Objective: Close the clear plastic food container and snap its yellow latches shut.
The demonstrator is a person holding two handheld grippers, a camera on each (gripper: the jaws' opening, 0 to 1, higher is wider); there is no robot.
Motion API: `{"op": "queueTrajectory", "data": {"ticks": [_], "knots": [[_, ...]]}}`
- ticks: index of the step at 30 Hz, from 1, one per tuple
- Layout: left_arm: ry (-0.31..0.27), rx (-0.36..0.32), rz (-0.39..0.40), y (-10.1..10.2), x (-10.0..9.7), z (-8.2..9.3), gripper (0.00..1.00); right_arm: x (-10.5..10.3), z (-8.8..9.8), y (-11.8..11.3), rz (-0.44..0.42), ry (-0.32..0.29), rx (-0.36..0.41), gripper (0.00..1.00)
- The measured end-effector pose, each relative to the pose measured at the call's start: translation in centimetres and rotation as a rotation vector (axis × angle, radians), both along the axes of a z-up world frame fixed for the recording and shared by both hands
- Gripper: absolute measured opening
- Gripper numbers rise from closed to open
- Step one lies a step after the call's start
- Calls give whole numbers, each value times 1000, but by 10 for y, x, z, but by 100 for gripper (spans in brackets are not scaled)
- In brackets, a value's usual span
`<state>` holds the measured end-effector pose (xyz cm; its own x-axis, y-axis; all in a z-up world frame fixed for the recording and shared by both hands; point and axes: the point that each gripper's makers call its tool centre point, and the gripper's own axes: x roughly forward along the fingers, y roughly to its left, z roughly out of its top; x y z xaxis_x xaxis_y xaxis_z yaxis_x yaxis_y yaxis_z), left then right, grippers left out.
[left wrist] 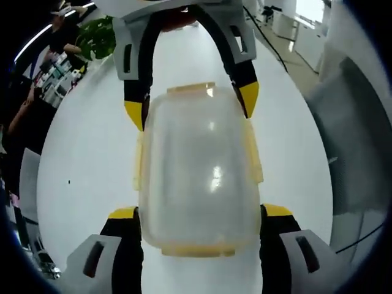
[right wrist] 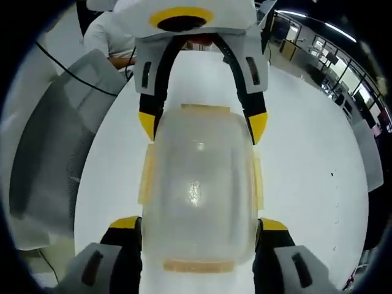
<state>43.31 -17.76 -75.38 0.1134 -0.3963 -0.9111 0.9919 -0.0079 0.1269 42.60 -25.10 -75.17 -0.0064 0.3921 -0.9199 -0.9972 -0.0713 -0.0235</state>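
The clear plastic container (left wrist: 199,171) lies on the white table (left wrist: 92,165) with its lid on. Its yellow latches (left wrist: 254,156) flare outward at the sides and ends. My left gripper (left wrist: 199,212) straddles the near end, yellow-tipped jaws touching both side walls. My right gripper (left wrist: 191,105) reaches in from the opposite end, its tips at the far corners. In the right gripper view the same container (right wrist: 199,184) sits between my right gripper (right wrist: 199,224), whose jaws press its sides, and my left gripper (right wrist: 201,125) beyond. A side latch (right wrist: 147,177) stands out from the wall.
A grey mesh chair back (left wrist: 355,141) stands by one table edge, also seen as the chair back (right wrist: 55,141). A green plant (left wrist: 98,37) and people are beyond the table. A seated person (right wrist: 113,37) is behind. A black cable (left wrist: 269,43) crosses the table.
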Motion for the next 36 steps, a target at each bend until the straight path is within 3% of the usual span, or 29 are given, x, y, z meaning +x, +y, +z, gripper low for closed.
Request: {"op": "queueTrajectory", "data": {"ticks": [14,24,36], "knots": [[-4,4,12,61,1,-1,77,2,-1,62,6,-10,-26,74],[-1,-8,3,72,2,-1,77,3,-2,72,1,-11,-50,74],[12,16,0,84,31,-3,77,31,-2,85,-7,-5,-36,74]]}}
